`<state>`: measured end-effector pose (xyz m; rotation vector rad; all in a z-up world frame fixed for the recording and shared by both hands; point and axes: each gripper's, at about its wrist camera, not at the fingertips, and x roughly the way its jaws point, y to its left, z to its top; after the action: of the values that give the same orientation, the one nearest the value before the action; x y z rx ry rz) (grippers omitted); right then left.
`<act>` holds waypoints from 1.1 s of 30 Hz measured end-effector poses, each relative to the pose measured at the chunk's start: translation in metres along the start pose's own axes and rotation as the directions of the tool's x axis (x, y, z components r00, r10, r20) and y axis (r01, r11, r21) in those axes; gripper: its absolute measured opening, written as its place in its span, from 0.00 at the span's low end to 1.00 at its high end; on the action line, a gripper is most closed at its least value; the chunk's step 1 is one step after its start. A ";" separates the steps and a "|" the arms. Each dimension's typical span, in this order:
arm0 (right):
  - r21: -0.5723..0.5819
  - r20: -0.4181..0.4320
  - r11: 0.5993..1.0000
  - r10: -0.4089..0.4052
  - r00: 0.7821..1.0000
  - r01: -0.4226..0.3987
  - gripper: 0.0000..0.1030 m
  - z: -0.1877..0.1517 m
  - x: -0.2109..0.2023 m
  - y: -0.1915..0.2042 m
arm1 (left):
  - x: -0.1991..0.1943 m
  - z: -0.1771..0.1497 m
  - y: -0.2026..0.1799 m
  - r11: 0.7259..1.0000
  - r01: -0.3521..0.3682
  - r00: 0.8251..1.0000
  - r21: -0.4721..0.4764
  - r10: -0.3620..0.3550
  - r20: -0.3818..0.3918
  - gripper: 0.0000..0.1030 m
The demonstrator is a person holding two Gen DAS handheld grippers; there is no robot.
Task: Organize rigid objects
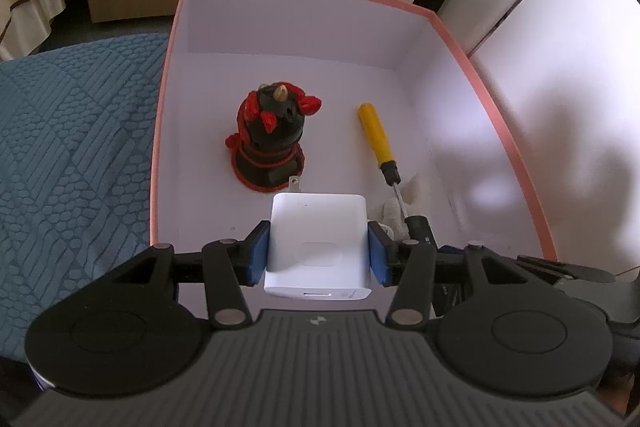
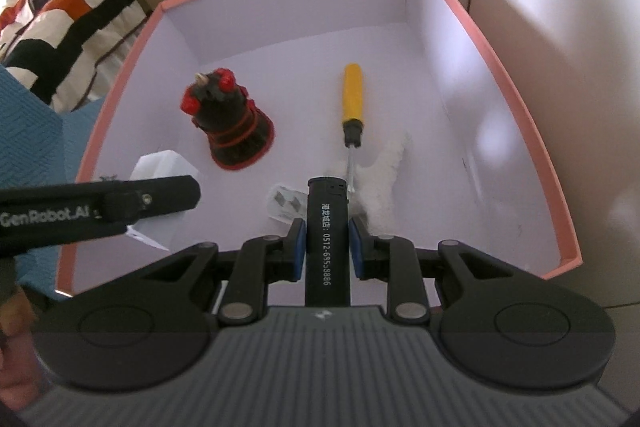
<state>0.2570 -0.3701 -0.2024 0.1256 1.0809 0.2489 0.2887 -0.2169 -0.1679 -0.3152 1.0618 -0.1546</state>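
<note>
While both hover over pink box (image 1: 496, 107), L gripper (image 1: 318, 251) jaws clamp white charger (image 1: 318, 247); R gripper (image 2: 327, 247) jaws clamp black lighter (image 2: 327, 239).

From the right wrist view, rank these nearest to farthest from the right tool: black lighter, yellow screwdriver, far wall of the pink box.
1. Black lighter: clamped in the right tool, dead centre.
2. Yellow screwdriver: lying on the box floor just ahead, handle pointing away.
3. Far wall of the pink box: beyond the screwdriver, at the back.
</note>
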 end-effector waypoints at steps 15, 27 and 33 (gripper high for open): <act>0.027 -0.028 1.000 -0.007 1.000 0.007 0.27 0.005 0.007 0.001 | 0.007 -0.002 0.001 0.999 0.050 0.999 -0.017 -0.051 -0.019 0.65; 0.039 0.009 0.999 -0.007 1.000 0.006 0.39 0.012 -0.017 0.007 | -0.035 0.002 -0.002 0.998 0.062 0.996 0.003 -0.062 0.062 0.68; 0.005 0.096 1.000 0.005 0.995 -0.005 0.39 0.021 -0.053 0.022 | -0.084 0.010 -0.004 0.997 0.066 0.986 0.027 -0.069 0.154 0.68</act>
<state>0.2488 -0.3619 -0.1423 0.1438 0.9864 0.2418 0.2572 -0.1962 -0.0926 -0.3379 0.8958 -0.1995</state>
